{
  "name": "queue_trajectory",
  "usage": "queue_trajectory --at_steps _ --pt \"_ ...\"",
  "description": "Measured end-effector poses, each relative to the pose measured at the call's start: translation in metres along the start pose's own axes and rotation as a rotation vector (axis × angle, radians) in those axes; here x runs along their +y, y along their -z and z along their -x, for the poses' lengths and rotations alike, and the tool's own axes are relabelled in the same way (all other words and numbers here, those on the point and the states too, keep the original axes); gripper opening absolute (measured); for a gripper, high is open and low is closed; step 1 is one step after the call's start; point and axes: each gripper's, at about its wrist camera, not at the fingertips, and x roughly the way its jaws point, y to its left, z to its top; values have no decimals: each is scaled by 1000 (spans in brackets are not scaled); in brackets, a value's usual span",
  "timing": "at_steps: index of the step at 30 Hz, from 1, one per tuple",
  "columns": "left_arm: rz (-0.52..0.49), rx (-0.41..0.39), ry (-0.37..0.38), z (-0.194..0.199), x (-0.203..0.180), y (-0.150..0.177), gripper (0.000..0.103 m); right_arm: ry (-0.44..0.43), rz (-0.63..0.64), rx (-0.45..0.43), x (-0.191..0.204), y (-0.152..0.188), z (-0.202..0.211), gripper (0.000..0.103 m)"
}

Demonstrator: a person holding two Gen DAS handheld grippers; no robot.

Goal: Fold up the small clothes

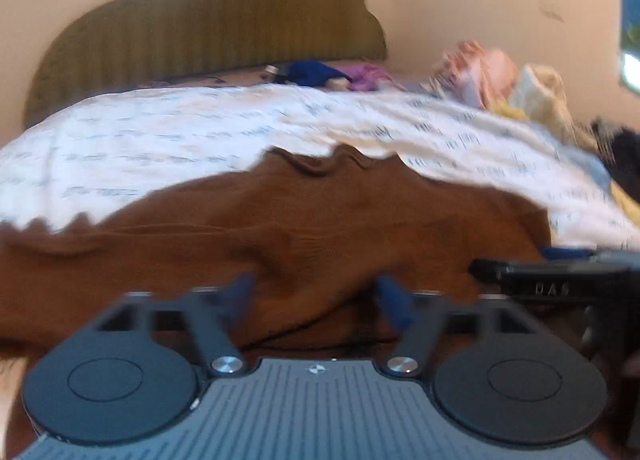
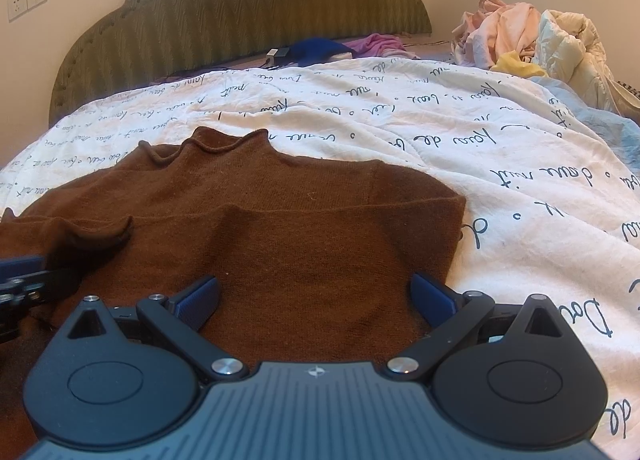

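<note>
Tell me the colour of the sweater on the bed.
The sweater is plain brown, clearest in the right wrist view.

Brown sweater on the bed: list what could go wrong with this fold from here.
1. The folded-in sleeve lies loose on the brown sweater; with both the left gripper and right gripper open, nothing pins it, so it may slide.
2. The quilt underneath is soft and rumpled, so the next fold may come out uneven.
3. The left wrist view is blurred, which may hamper a precise grasp.

Each gripper point(image 2: 316, 300) has a ribbed grey body flanked by two black round discs. Black linkage arms on silver screws carry blue fingers point(image 2: 430, 298).
</note>
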Motion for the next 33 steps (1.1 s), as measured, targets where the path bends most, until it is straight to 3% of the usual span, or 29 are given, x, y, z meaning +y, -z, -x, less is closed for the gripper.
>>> queue_trajectory --at_steps 2,7,8,9,11,14,15,16,17,19,23,29,33 --pt "71 -64 -11 25 15 7 94 0 -1 -1 0 0 0 102" --pt "168 21 -42 47 52 35 94 11 16 9 4 -5 2 102" --pt "229 51 -33 48 62 40 95 10 10 4 6 -9 7 102" --pt "283 31 -2 53 71 41 98 -20 -20 -14 9 -15 14 102" --pt "348 1 17 55 81 43 103 -179 -111 -34 17 -29 28 102" --pt "322 11 -11 50 76 40 103 -434 -214 113 38 -48 18 101" --pt "307 15 -20 50 74 39 103 -485 -235 185 47 -51 7 97" --pt "298 16 -24 50 73 39 103 -506 -242 251 54 -53 -5 81" --pt "301 14 -21 50 73 39 103 -506 -245 314 60 -54 -18 60" --pt "327 6 -8 48 76 40 103 -478 -291 383 63 -50 -41 50" --pt "341 0 0 47 78 42 103 -506 -372 386 59 -50 -50 50" --pt "342 0 -1 47 78 41 103 -426 -335 322 52 -61 -39 52" --pt "341 0 -3 47 78 41 103 -483 -355 397 50 -53 -50 52"
